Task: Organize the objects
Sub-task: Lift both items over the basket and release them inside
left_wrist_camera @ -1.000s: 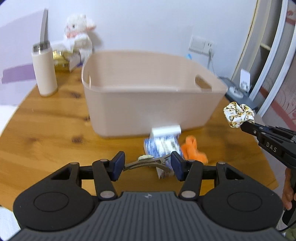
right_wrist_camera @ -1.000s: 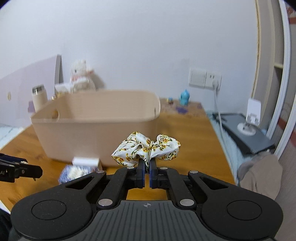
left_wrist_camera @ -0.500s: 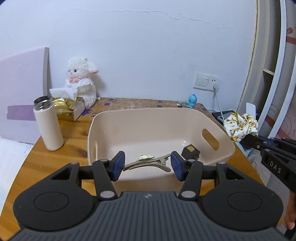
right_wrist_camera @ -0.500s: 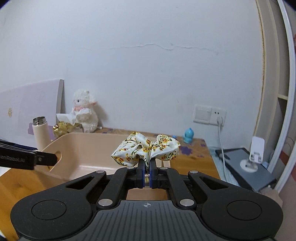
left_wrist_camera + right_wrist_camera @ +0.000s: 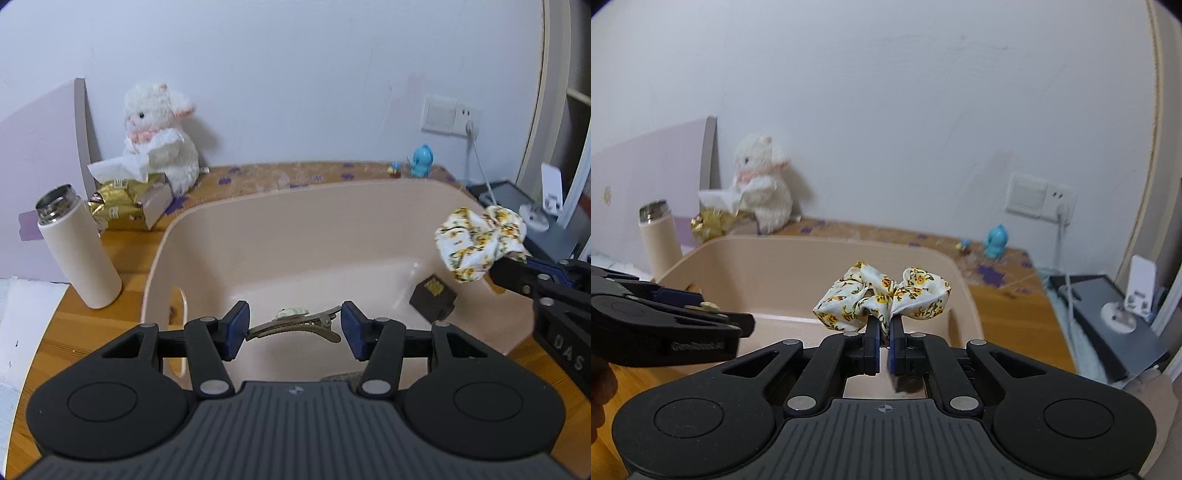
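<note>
The beige bin (image 5: 258,236) stands on the wooden surface (image 5: 92,332) and contains a small dark box (image 5: 432,298) near its right wall. The left claw (image 5: 293,330) is held above the bin interior, jaws moderately spread, with a metal hair clip (image 5: 295,326) spanning lengthwise between the blue pads. The right claw (image 5: 882,345) is closed narrowly on a floral scrunchie (image 5: 882,297), held above the bin's right end.
</note>
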`<move>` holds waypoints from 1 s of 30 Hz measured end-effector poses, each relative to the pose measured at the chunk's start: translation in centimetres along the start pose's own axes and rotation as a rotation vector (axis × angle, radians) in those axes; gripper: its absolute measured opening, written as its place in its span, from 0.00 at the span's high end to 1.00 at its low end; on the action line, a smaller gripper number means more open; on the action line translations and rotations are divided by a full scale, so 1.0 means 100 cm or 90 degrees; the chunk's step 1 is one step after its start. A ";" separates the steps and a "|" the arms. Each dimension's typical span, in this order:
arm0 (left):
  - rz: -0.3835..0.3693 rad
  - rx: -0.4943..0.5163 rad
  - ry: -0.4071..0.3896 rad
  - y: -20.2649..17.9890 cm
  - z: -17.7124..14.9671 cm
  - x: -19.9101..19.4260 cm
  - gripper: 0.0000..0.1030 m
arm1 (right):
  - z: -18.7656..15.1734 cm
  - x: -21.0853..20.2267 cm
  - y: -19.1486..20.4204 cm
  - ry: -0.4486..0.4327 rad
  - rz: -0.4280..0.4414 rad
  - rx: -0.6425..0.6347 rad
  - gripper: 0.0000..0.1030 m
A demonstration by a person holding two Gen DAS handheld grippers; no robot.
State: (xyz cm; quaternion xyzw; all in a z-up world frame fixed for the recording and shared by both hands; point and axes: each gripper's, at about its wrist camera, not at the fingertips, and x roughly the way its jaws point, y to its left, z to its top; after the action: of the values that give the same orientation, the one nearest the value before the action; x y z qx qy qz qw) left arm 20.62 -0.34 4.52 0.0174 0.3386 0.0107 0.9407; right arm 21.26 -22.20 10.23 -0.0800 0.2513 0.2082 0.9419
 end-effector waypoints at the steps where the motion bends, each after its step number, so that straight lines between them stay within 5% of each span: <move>1: 0.001 0.005 0.001 -0.002 -0.001 0.001 0.45 | -0.002 0.003 0.001 0.007 -0.001 -0.003 0.95; 3: 0.007 0.007 0.007 -0.003 -0.003 0.003 0.45 | -0.005 0.008 0.002 0.022 0.000 -0.007 0.93; 5: 0.002 -0.005 0.013 -0.002 -0.003 0.004 0.44 | -0.006 0.011 0.000 0.038 0.001 0.002 0.72; 6: -0.001 -0.009 0.018 -0.001 -0.003 0.004 0.43 | -0.006 0.010 -0.002 0.040 0.003 0.009 0.70; 11: 0.024 -0.014 0.000 0.000 -0.001 -0.011 0.22 | -0.005 -0.008 -0.012 0.027 0.006 0.020 0.51; 20: 0.022 -0.018 -0.011 0.003 -0.014 -0.050 0.16 | -0.012 -0.056 -0.021 0.000 0.008 0.014 0.31; 30: -0.010 -0.028 0.008 -0.002 -0.045 -0.088 0.12 | -0.054 -0.078 -0.025 0.044 -0.003 0.002 0.26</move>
State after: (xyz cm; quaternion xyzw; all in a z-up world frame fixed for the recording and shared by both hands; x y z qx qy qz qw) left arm 10.95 -0.66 6.66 -0.0061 0.3446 0.0108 0.9387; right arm 13.82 -28.58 9.71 -0.0858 0.2839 0.2030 0.9332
